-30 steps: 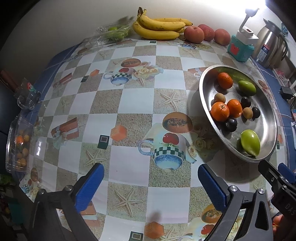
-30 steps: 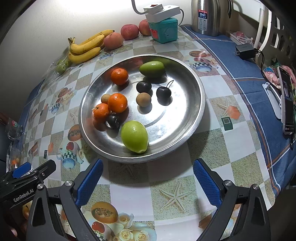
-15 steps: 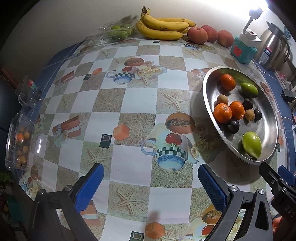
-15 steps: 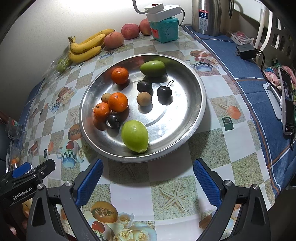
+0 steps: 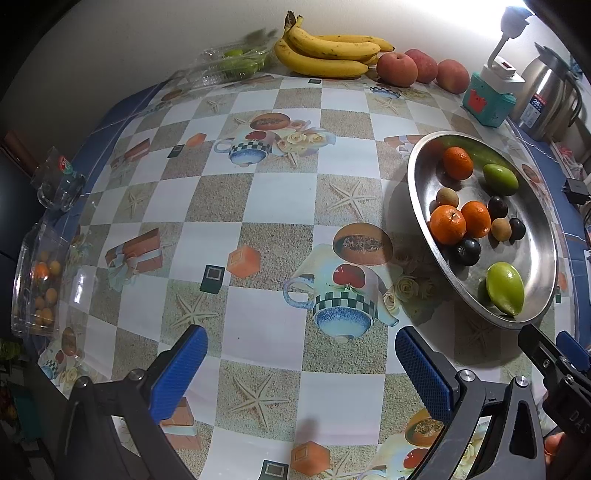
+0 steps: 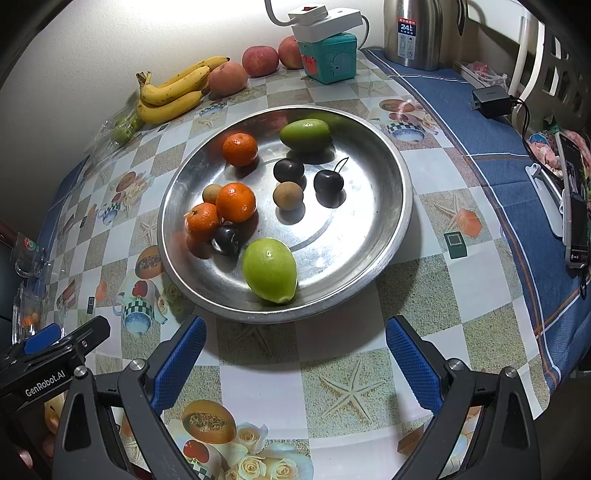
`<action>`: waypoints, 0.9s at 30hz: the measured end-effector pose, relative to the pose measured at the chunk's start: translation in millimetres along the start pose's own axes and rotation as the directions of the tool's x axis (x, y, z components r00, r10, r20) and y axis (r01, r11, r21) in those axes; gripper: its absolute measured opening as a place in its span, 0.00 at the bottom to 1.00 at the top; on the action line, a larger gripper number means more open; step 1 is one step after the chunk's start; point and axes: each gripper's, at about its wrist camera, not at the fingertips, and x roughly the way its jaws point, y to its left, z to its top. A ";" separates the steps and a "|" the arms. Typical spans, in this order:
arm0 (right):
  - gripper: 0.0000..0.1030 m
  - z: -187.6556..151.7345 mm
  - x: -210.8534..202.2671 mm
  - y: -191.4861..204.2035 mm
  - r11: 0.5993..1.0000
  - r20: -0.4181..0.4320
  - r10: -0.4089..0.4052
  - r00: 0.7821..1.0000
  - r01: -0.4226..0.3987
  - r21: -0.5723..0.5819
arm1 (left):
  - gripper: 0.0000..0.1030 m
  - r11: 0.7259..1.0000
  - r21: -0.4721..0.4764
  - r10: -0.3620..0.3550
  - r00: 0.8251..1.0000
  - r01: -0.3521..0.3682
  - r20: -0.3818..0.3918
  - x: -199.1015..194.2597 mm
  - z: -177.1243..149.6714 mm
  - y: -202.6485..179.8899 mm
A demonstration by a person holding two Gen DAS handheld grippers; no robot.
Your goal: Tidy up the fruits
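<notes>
1. Both grippers, left gripper (image 5: 301,363) and right gripper (image 6: 295,354), gape wide, holding nothing.
2. Metal dish (image 6: 384,254) of mixed fruits sits just ahead of right gripper.
3. Sorting stage unclear; any pick needs a gentle squeeze.

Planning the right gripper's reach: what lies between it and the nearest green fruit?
Right wrist view: only bare tablecloth and the tray's near rim.

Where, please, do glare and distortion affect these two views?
Left wrist view: a lamp blows out the top right corner, and the fisheye bows the tablecloth checks. Right wrist view: the wall at top is washed out, the tray shows soft reflections, corners are vignetted black.
</notes>
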 end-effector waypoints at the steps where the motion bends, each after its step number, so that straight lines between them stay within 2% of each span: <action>1: 0.95 -0.2 0.2 -0.1 1.000 -0.001 0.000 1.000 0.000 -0.001 | 1.00 1.000 0.000 0.000 1.000 0.000 0.000 0.0 0.0 -0.1; 27: 0.95 -0.2 1.4 -1.1 1.000 -0.005 0.001 1.000 -0.001 -0.002 | 1.00 1.000 -0.013 0.011 1.000 -0.011 -0.002 -0.6 0.7 1.0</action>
